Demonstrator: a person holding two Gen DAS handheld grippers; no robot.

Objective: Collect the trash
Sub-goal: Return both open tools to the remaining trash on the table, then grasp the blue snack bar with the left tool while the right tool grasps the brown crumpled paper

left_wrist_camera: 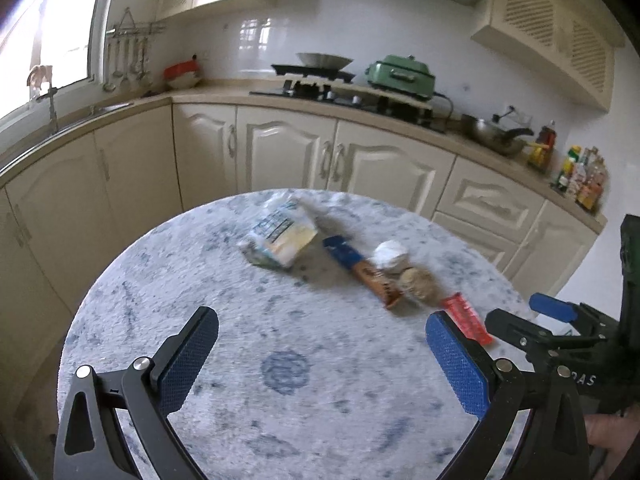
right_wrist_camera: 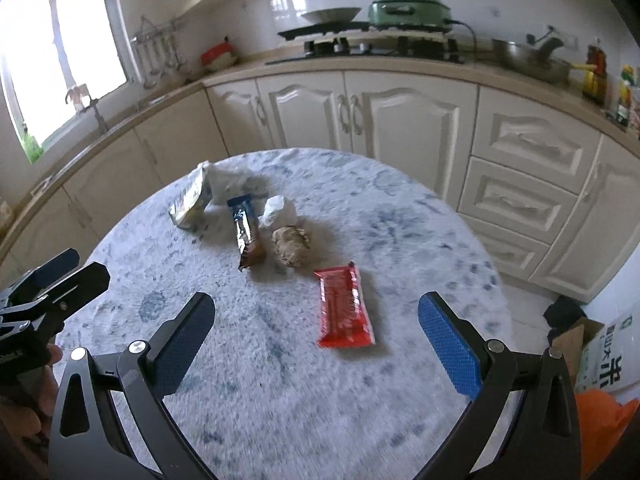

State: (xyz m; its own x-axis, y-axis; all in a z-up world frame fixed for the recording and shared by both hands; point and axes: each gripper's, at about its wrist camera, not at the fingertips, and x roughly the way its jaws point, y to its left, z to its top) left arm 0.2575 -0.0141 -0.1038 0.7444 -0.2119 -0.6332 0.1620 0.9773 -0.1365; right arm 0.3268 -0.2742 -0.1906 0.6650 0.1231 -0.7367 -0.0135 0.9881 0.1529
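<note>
Trash lies on a round table (left_wrist_camera: 240, 360) (right_wrist_camera: 420, 248) with a blue-patterned white cloth. There is a pale snack bag (left_wrist_camera: 278, 234) (right_wrist_camera: 190, 200), a blue-and-brown bar wrapper (left_wrist_camera: 362, 272) (right_wrist_camera: 246, 230), a crumpled white tissue (left_wrist_camera: 390, 255) (right_wrist_camera: 280, 210), a brownish crumpled wad (left_wrist_camera: 418, 284) (right_wrist_camera: 290, 246) and a red wrapper (left_wrist_camera: 466, 318) (right_wrist_camera: 344, 308). My left gripper (left_wrist_camera: 322, 354) is open over the near part of the table, holding nothing. My right gripper (right_wrist_camera: 316, 340) is open just short of the red wrapper, which lies between its fingers' lines.
Cream kitchen cabinets (left_wrist_camera: 288, 148) wrap round behind the table, with a stove, a green appliance (left_wrist_camera: 402, 72) and pans on the counter. A cardboard box (right_wrist_camera: 600, 352) and something orange (right_wrist_camera: 604, 420) sit on the floor at the right.
</note>
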